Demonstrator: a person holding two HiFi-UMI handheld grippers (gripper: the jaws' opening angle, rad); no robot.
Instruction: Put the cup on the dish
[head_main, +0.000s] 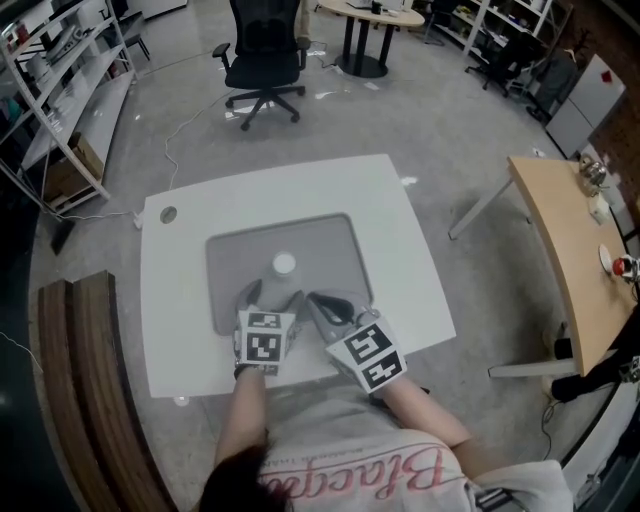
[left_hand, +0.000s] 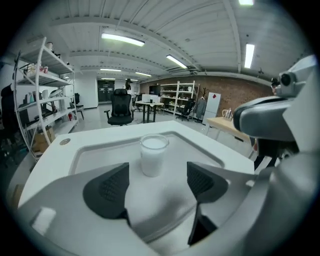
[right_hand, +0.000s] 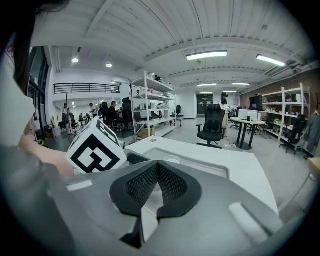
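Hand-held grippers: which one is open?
The left hand-held gripper: its jaws stand apart, the cup just beyond them. The right hand-held gripper is shut, jaws touching.

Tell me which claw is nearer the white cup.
Left. The left claw is open, with the white cup standing just ahead of its jaws; the right claw is shut, farther back on the cup's right.

The cup (left_hand: 153, 155) looks like frosted white plastic, smooth and half clear. The dish (left_hand: 100, 151) is matt grey, without shine. The table (head_main: 400, 260) is smooth and white, with a faint sheen. The left claw (left_hand: 157, 180) and the right claw (right_hand: 157, 186) have matt grey plastic bodies. Their pads (right_hand: 140, 186) are black and dimpled. The floor (head_main: 400, 120) is grey and slightly glossy.
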